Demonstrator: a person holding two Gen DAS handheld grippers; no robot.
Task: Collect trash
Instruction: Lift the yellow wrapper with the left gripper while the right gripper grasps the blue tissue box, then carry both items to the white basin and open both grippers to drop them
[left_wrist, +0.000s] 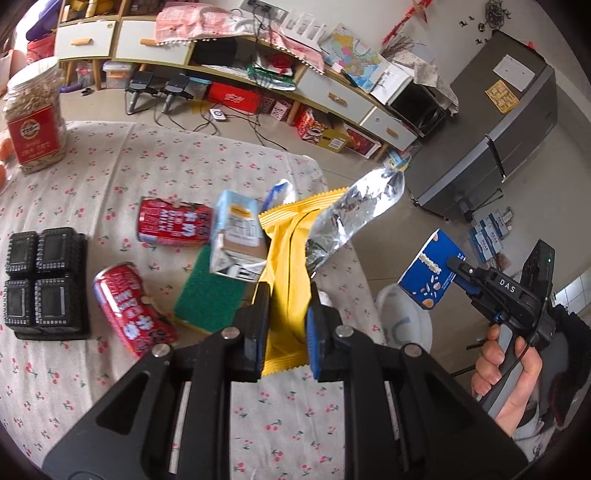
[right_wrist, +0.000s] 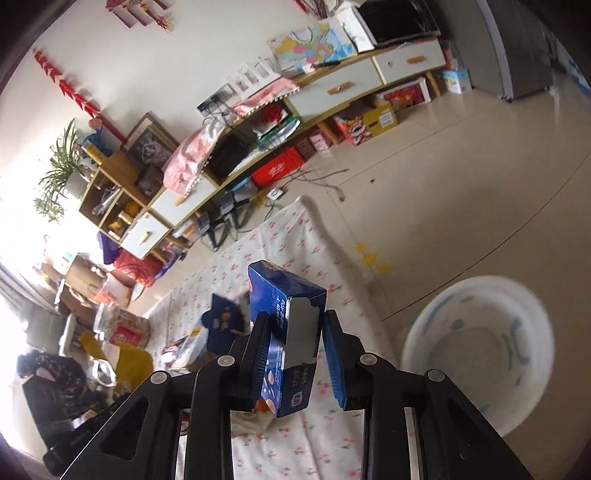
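My left gripper (left_wrist: 286, 288) is shut on a yellow snack wrapper (left_wrist: 286, 258) with a silver foil inside (left_wrist: 354, 210), held above the cherry-print tablecloth (left_wrist: 110, 173). Two crushed red cans (left_wrist: 171, 223) (left_wrist: 129, 306), a pale blue milk carton (left_wrist: 236, 236) and a green sponge (left_wrist: 210, 295) lie on the table ahead. My right gripper (right_wrist: 293, 317) is shut on a blue cardboard box (right_wrist: 284, 306), seen from the left wrist view (left_wrist: 430, 273) held off the table's right edge. A white basin (right_wrist: 480, 350) stands on the floor beside the table, below right of the box.
A black tray of four square cups (left_wrist: 42, 280) sits at the table's left. A jar with a red label (left_wrist: 35, 118) stands at the far left. A low cabinet (left_wrist: 332, 92) and a grey fridge (left_wrist: 495, 147) stand across the floor.
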